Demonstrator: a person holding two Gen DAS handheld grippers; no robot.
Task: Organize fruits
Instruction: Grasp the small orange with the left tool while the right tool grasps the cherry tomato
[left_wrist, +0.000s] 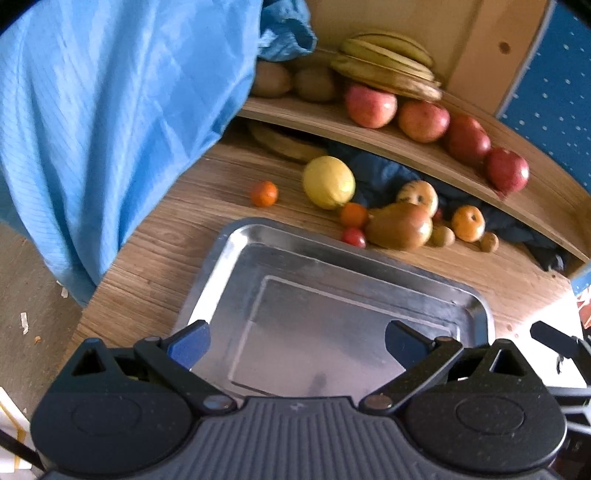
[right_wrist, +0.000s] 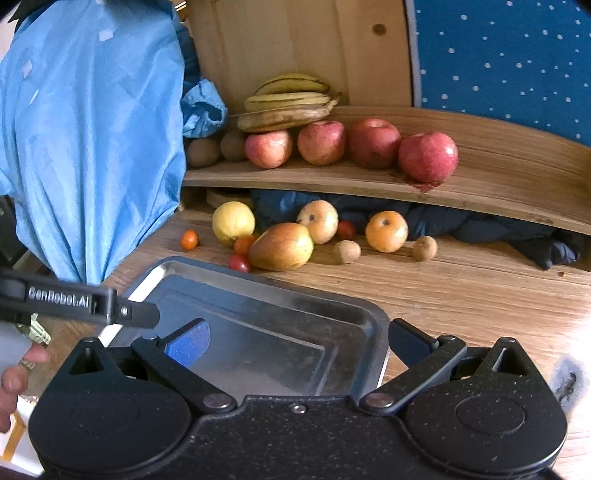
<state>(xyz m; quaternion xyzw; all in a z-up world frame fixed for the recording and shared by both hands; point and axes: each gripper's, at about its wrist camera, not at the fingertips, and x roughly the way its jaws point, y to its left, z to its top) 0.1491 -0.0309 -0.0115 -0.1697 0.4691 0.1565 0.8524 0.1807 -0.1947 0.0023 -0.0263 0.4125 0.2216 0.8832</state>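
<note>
Both my grippers are spread wide and hold nothing: the left gripper (left_wrist: 297, 341) hangs over the near half of the metal tray (left_wrist: 476, 295), and the right gripper (right_wrist: 297, 341) hangs over the tray's near right corner, one finger above the metal and the other above the wooden tabletop (right_wrist: 461, 291).

The tray is bare, so as I judge it the sorting onto it has not started.

Just past the tray's far rim lies the loose fruit, all of it ahead of my fingers and none between them. Nearest is the pear (right_wrist: 282, 246), with a small red tomato (right_wrist: 239, 263) just beside it close to the rim. A little further sit the lemon (right_wrist: 233, 222), a small orange fruit (right_wrist: 189, 240) off to its left, a pale round fruit (right_wrist: 318, 220) behind the pear, an orange-coloured fruit (right_wrist: 386, 231) to the right, and two little brown ones (right_wrist: 346, 252) that may be small kiwis; the view is too coarse to be sure.

Furthest back, the wooden shelf (right_wrist: 498, 184) already looks ordered: four red apples (right_wrist: 373, 143) in a row, bananas (right_wrist: 290, 101) stacked at their left, brown kiwis (right_wrist: 202, 152) beyond. What remains, I think, is the scattered tabletop lot.
</note>
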